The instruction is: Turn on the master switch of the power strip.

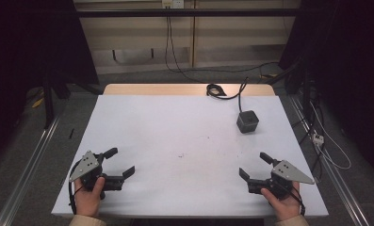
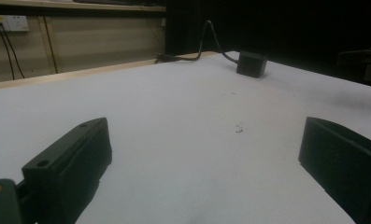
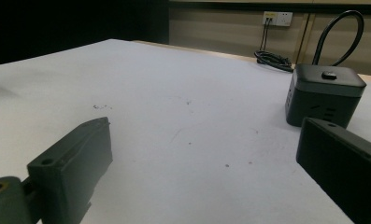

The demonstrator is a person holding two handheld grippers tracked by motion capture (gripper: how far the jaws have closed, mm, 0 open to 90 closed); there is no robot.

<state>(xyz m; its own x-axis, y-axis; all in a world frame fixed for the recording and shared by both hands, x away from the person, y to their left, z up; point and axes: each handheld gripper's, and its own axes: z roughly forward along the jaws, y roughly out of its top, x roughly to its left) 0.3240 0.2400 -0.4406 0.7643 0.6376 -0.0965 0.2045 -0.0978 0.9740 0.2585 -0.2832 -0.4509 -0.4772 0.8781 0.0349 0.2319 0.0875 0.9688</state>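
Nearest the person, at about seven o'clock on the white table [image 1: 184,132], the left gripper [image 1: 120,164] rests low with its jaws spread wide and nothing between them; its own view shows bare tabletop in the gap. At about five o'clock the right gripper [image 1: 253,165] sits the same way, jaws apart and empty, both of them angled in toward the table's middle. Farther out, at about one o'clock, the black power cube [image 1: 247,121] stands upright on the table, well apart from both grippers, though nearer the right one, whose view has it just beyond the right-hand jaw. Its black cable [image 1: 222,90] runs back from it toward twelve o'clock and coils at the far edge, by the bare wooden strip [image 1: 151,89]. Judging from this, the work has not started: the cube is untouched, neither gripper has closed on anything, and the whole reach and grasp are left to do.
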